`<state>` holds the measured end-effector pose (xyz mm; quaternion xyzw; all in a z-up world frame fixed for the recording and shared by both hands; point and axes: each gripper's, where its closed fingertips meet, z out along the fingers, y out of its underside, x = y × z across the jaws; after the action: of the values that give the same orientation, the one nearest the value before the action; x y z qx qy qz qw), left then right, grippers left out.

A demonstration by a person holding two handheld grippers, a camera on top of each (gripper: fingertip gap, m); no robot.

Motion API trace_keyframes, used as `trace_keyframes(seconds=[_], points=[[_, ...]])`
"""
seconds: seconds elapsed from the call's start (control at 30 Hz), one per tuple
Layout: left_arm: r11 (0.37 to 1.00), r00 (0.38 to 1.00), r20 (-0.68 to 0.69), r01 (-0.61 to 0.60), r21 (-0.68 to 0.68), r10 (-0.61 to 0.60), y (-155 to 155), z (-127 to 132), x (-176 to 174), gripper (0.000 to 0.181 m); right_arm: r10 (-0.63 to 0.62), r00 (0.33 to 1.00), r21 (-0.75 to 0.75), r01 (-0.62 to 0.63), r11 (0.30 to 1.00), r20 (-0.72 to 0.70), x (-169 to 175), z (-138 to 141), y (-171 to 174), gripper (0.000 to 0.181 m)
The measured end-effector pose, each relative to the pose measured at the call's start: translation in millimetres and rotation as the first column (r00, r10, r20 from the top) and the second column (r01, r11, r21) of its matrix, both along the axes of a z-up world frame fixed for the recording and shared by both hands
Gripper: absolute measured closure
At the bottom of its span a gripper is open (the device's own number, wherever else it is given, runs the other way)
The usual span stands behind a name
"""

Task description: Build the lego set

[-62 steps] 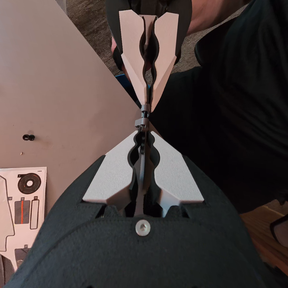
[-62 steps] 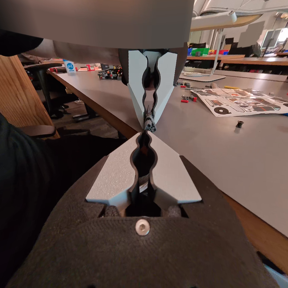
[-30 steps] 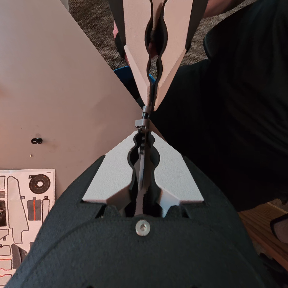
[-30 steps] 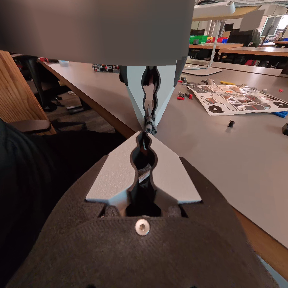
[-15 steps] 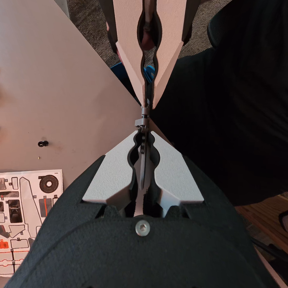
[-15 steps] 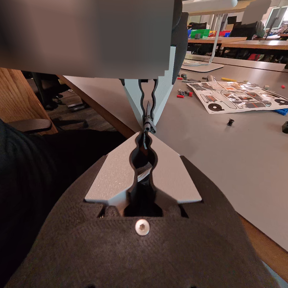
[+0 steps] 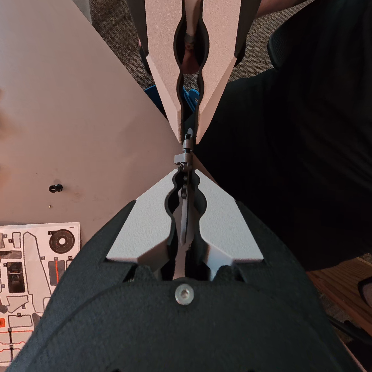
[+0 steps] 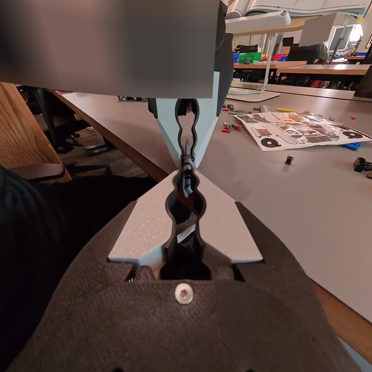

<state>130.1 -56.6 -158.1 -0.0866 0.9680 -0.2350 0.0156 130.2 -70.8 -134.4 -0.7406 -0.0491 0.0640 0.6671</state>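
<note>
While my two grippers meet tip to tip over the near edge of the grey table [image 7: 80,120], my left gripper [image 7: 186,171] is clamped nearly closed on a thin grey lego blade piece [image 7: 185,221], which runs back between my fingers and pokes out just past the tips. At its front end sits a small grey connector [image 7: 182,158] with a black pin, and beyond that a short grey lego piece [image 7: 187,142] reaches into my right gripper [image 7: 188,138], whose tips are pressed close around it. Seen from my right gripper [image 8: 186,173], the same small grey and black assembly [image 8: 187,167] lies in the narrow slit between my fingertips, and straight ahead the left gripper [image 8: 186,159] points back at me, its tips touching the assembly from the far side.

Off to the right of my right gripper, well apart, a sticker sheet [image 8: 302,128] lies flat on the table, with a small black bush [image 8: 289,160] between it and me. Red and grey loose pieces [image 8: 231,127] lie beside the sheet's left edge, and blue bricks [image 8: 353,145] lie at its near right edge.
</note>
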Motion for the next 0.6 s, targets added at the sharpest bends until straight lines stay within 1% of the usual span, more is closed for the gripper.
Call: trace_keyframes(seconds=[0.37, 0.5, 0.53, 0.6], points=[[0.999, 1.0, 0.004, -0.028, -0.023, 0.028, -1, 0, 4, 0.177, -0.02, 0.999, 0.007, 0.02, 1.0, 0.028, 3, 1, 6, 0.178], [0.996, 0.997, -0.012, -0.072, -0.06, 0.071, 0, 4, 9, 0.176, -0.044, 0.999, 0.024, 0.044, 0.999, -0.022, 10, 5, 4, 0.175], [0.994, 0.996, -0.029, -0.086, -0.067, 0.085, 2, 5, 10, 0.176, -0.048, 0.998, 0.045, 0.049, 0.998, -0.041, 13, 11, -1, 0.166], [0.983, 0.99, -0.07, -0.134, -0.129, 0.125, 3, 13, 13, 0.176, -0.066, 0.997, 0.058, 0.068, 0.996, -0.043, 21, 18, -10, 0.152]])
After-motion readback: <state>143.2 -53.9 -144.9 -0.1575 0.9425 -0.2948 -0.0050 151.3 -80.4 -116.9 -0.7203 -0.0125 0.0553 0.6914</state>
